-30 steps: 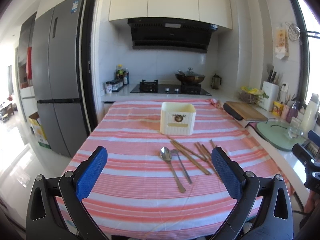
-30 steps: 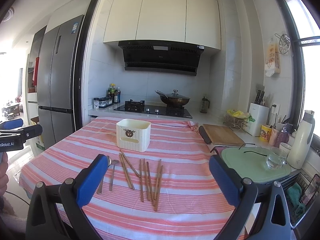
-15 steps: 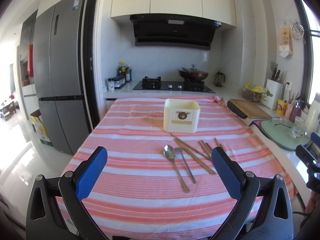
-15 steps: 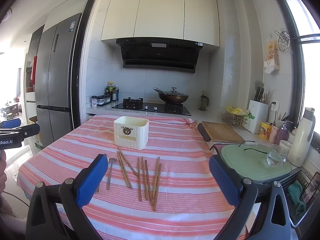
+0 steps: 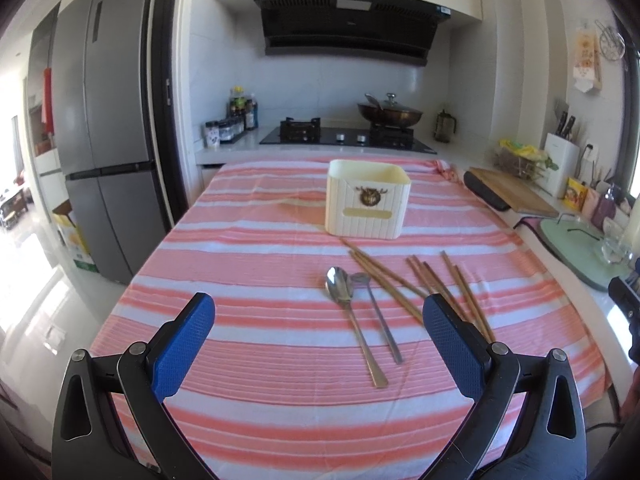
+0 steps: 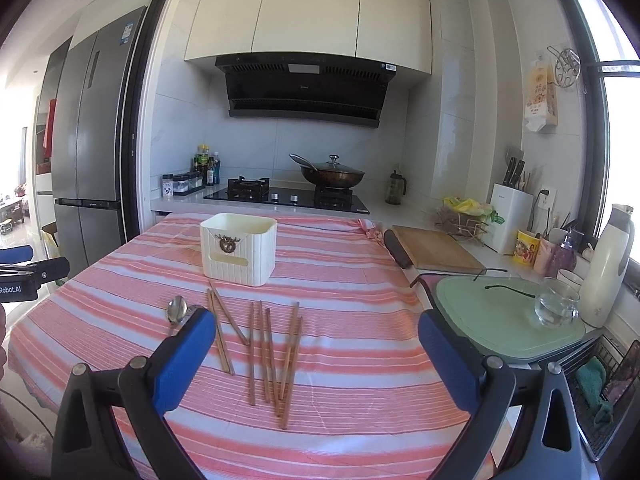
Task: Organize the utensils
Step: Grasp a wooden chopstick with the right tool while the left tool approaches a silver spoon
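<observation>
A cream utensil holder stands upright mid-table on the pink striped cloth. In front of it lie two metal spoons side by side and several wooden chopsticks scattered to their right. My left gripper hovers open above the near table edge, the spoons showing between its blue pads. My right gripper is also open, with the chopsticks lying between its pads, well below and beyond them. Neither holds anything.
A cutting board, a green mat with a glass, a thermos and a knife block line the counter on the right. Stove and wok sit behind the table. A fridge stands at left.
Both grippers have edged forward and tipped slightly down toward the table, so the utensils appear closer. Both stay open and nothing on the table has moved.
</observation>
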Available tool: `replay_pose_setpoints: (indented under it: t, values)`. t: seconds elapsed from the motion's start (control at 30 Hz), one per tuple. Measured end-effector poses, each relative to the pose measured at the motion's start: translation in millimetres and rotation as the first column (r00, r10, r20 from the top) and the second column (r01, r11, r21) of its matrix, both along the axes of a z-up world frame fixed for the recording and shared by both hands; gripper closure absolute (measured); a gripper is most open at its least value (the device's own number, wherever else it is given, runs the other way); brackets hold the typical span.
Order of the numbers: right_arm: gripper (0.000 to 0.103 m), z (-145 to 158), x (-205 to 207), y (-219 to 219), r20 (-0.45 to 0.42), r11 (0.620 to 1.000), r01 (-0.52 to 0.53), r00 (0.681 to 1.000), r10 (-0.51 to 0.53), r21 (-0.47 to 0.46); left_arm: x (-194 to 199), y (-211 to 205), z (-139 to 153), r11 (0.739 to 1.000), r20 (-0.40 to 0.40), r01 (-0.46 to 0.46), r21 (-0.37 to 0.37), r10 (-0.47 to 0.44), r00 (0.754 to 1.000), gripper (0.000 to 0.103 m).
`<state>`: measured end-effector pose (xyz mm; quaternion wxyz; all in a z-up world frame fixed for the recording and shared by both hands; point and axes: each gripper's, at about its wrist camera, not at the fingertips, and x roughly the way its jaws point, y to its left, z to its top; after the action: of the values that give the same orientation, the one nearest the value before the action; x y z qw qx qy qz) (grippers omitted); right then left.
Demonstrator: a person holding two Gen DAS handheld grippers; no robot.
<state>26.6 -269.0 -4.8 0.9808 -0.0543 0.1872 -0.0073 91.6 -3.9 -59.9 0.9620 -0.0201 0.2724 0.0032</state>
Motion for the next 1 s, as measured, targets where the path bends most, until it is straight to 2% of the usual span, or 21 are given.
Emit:
replay_pose_setpoints:
  t: [0.17, 0.3, 0.43, 0.57, 0.83, 1.0]
  values:
    - [0.0, -35, 37, -18, -0.1, 0.999, 0.031, 0.994, -0.032, -0.017, 35, -8, -30, 1.0, -0.06, 0.018, 0.024, -0.017, 0.998, 0.0]
    - [0.0, -67, 73, -26, -0.202, 0.999, -0.003, 0.979, -0.004, -0.034, 67, -12, -55, 0.999, -0.114, 0.028, 0.036, -0.024, 0.993, 0.0]
    - [0.0, -102, 113, -31, -0.356, 0.998, -0.062, 0.933, 0.058, 0.0, 97, -12, -81, 0.999, -0.183, 0.015, 0.029, -0.01, 0.983, 0.0]
    - [0.001, -130, 142, -29, -0.453, 0.996, -0.088, 0.887, 0.087, 0.018, 119, -12, -103, 1.0, -0.24, -0.021, 0.019, 0.025, 0.971, 0.0]
    - [0.001, -158, 175, -32, -0.541, 0.998, -0.043, 0.841, 0.014, -0.043, 140, -13, -122, 0.998, -0.299, -0.054, 0.024, 0.058, 0.953, 0.0]
    - [0.002, -160, 183, -30, -0.553, 0.999, -0.043, 0.833, 0.019, -0.03, 150, -16, -135, 0.997, -0.33, -0.06, 0.038, 0.07, 0.942, 0.0]
